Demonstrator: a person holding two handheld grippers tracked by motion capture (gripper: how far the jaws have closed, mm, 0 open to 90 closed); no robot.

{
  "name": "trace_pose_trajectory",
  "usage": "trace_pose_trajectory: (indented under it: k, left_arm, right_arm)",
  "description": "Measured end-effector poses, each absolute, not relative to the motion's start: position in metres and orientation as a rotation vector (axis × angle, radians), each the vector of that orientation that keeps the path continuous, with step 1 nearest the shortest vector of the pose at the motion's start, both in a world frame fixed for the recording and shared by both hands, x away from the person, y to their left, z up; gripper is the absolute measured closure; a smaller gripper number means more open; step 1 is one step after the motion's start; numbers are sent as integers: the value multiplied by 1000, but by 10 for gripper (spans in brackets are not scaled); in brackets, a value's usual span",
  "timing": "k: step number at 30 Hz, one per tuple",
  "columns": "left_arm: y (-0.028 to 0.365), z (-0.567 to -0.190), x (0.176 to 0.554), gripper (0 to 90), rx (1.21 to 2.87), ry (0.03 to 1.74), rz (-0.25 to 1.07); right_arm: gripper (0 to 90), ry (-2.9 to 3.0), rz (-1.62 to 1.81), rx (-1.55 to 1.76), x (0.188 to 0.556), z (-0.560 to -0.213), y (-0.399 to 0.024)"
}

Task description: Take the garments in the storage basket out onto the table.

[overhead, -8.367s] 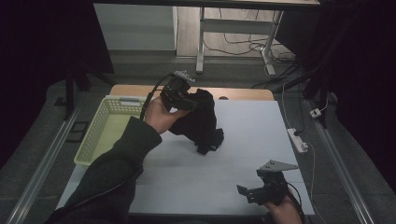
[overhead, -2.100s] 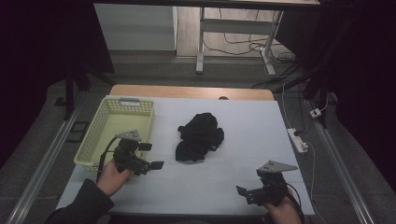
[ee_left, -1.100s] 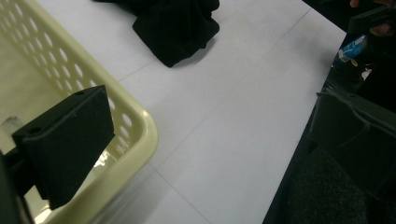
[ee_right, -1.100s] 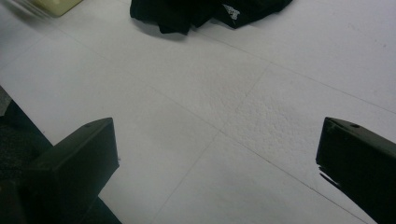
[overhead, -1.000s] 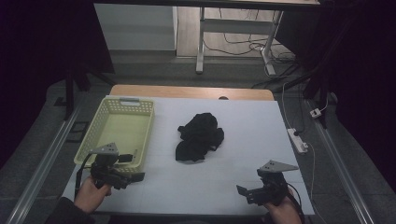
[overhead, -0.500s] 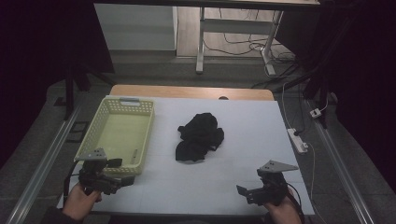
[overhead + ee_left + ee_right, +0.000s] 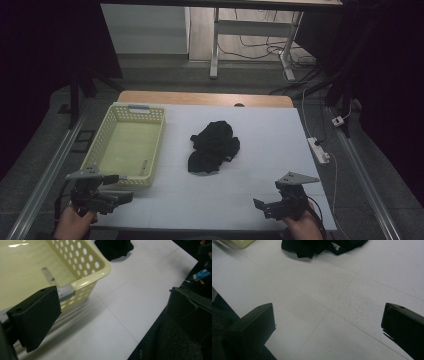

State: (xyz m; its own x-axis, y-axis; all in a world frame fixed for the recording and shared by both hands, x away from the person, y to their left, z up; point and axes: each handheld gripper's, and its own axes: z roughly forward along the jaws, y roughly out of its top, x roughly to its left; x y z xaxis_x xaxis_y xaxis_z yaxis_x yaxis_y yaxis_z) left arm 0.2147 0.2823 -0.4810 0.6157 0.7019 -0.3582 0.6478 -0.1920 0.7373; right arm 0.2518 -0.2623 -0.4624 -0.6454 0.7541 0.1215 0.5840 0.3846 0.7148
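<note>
I see the black cloth (image 7: pixel 214 146) lying crumpled mid-table, just right of the yellow basket (image 7: pixel 126 146). My left gripper (image 7: pixel 114 196) hangs at the near left corner below the basket, well apart from the cloth; I cannot tell its jaw spacing. My right gripper (image 7: pixel 264 206), jaws spread wide and empty, sits at the near right edge.

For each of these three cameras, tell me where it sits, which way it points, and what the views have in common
High view: above the person's side, looking forward and down at the table; left gripper, right gripper and both hands show.
Left gripper view: rides the left gripper, facing the yellow basket; one black jaw and a dark sleeve show.
Right gripper view: rides the right gripper, low over the table; both jaws wide apart.
Shared: all three show the black cloth and the basket.
</note>
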Motion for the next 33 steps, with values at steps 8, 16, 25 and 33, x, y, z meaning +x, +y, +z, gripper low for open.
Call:
trace_pose_trajectory:
  k: [8,16,25,33]
  left_arm:
    - [295,-481,207,0,1867,1106,95]
    - [305,-480,200,0,1857,1140,119]
    - [307,-479,192,0,1905,1177,170]
    - [309,-479,188,0,1933,1207,178]
  right_arm:
    - [0,2419,1108,1190,252,-462,-262]
    - [0,2413,1108,1193,252,-462,-263]
    - [0,2404,1108,1200,251,-462,-263]
    - [0,2410,1106,1188,251,-462,-262]
